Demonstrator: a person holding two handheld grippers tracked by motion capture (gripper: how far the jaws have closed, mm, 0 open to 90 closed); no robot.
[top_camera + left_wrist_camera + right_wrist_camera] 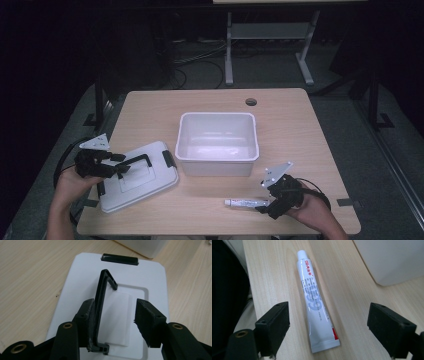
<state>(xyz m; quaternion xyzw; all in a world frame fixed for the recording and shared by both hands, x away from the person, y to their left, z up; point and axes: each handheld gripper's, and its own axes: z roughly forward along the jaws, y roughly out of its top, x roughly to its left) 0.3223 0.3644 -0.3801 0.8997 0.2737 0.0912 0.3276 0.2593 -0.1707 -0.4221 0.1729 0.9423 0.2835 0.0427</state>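
On the counter (300, 125), near edge: your two tongs, one thing apiece.
Left tongs (117, 167): spread over the white lid (137, 175) at near left; raised black handle (101, 307) lies against one pad (87, 315), other pad clear, so nothing is pinched.
Right tongs (265, 204): spread wide, straddling the tube (246, 202) flat at near right, touching neither side.
Bin (218, 142): white, open, centre, just far of both.
Risk, left: you may close off-centre and tip the hinged handle flat, or drag the lid.
Risk, right: the slim tube may roll or squirt out sideways if you pinch it near the crimped end.
Left tongs' view adds: handle's contact with the pad.
Right tongs' view adds: tube's print and cap (301, 253) pointing away.
High view adds: both against the bin.
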